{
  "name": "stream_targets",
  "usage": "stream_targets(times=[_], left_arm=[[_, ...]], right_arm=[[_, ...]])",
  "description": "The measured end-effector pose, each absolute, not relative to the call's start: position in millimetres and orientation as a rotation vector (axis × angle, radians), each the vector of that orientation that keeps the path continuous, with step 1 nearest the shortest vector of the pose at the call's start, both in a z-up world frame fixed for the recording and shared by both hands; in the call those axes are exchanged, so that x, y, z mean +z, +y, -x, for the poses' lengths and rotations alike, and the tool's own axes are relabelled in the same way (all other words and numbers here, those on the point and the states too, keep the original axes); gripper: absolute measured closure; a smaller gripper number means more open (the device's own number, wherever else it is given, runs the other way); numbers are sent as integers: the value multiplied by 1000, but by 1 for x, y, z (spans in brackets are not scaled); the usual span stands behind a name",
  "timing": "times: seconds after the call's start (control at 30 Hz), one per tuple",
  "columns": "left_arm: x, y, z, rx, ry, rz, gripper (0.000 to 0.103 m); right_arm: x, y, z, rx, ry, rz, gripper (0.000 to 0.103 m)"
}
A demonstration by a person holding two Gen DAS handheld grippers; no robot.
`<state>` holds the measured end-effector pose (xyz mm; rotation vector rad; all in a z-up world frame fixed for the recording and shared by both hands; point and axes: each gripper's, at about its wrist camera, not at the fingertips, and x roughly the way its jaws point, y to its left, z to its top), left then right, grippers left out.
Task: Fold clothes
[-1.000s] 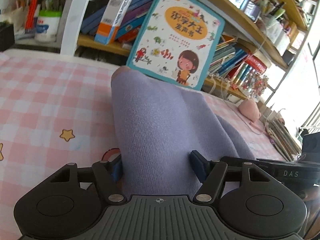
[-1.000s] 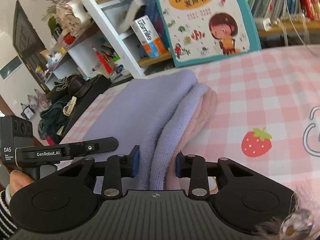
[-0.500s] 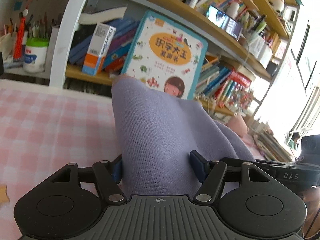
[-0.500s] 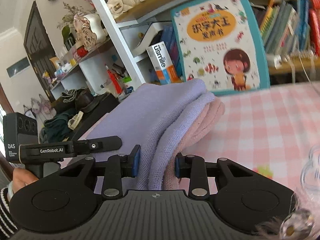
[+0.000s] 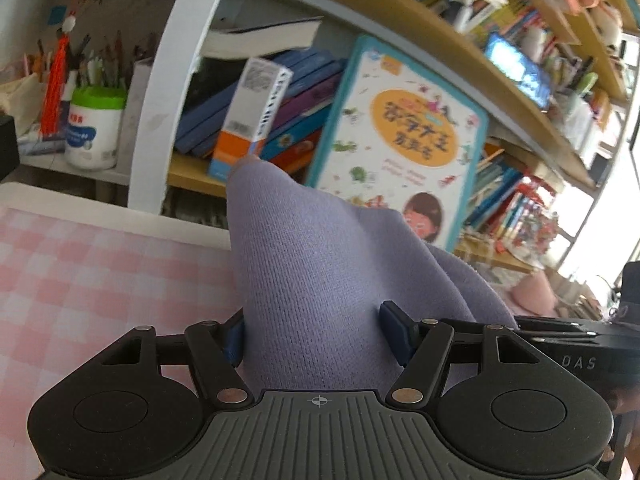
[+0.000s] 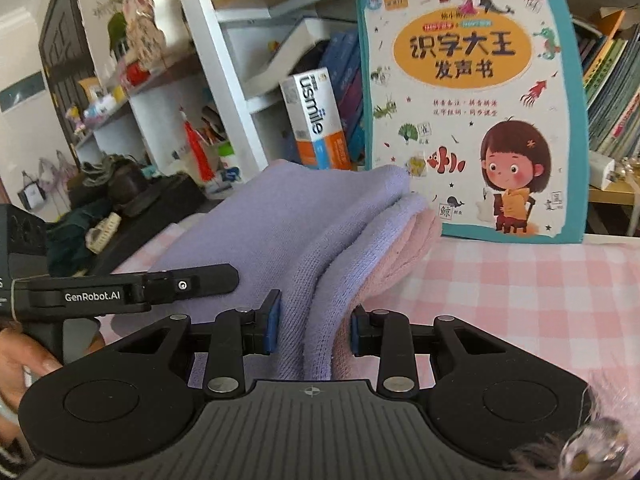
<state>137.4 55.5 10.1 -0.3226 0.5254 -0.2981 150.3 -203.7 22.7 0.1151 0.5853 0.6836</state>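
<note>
A folded lavender knit garment [image 5: 320,280] with a pink inner layer [image 6: 404,252] is held up above the pink checked cloth [image 6: 520,292]. My left gripper [image 5: 314,340] is shut on one side of the fold; the fabric fills the space between its blue pads. My right gripper [image 6: 314,332] is shut on the other side, clamping the lavender and pink layers together. In the right wrist view the left gripper's black body [image 6: 120,288] shows at the left, with a hand under it. The garment's far end rises toward the bookshelf.
A teal picture book [image 6: 472,100] leans against the shelf straight ahead. A white and orange box [image 6: 316,120], blue books [image 5: 248,108] and a green-lidded pot [image 5: 94,132] stand on the shelf. Dark clothes [image 6: 100,208] lie left of the table. The white table edge [image 5: 120,220] runs behind the checked cloth.
Both grippers have lifted the folded garment off the cloth and moved it toward the bookshelf. The views tilted upward, and the book looks larger. Both grips stayed shut.
</note>
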Motion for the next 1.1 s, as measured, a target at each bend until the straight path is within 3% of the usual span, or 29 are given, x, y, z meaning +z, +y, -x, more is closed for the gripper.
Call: stream_targets(times=[0.53,0.6,0.67,0.8,0.9,1.1], left_arm=[[-12,64,-164,-221,518,385,33],[-11,62,-161,-196,518,374,19],[-6,59,-156,-149,516,331,14],[11,55,-133,-69,478,249,9],[20,50,-106,-22,426,246,5],[25,24,-68,-30,381,209,2]], right_arm=[[-2,-201,-180,614,552,-184,70],[-2,-203,-175,575,544,-192,52],[-2,-205,-170,537,535,-199,39],[9,-217,-148,489,495,-186,25],[14,-233,-125,463,455,-204,17],[5,-244,-84,383,435,-150,16]])
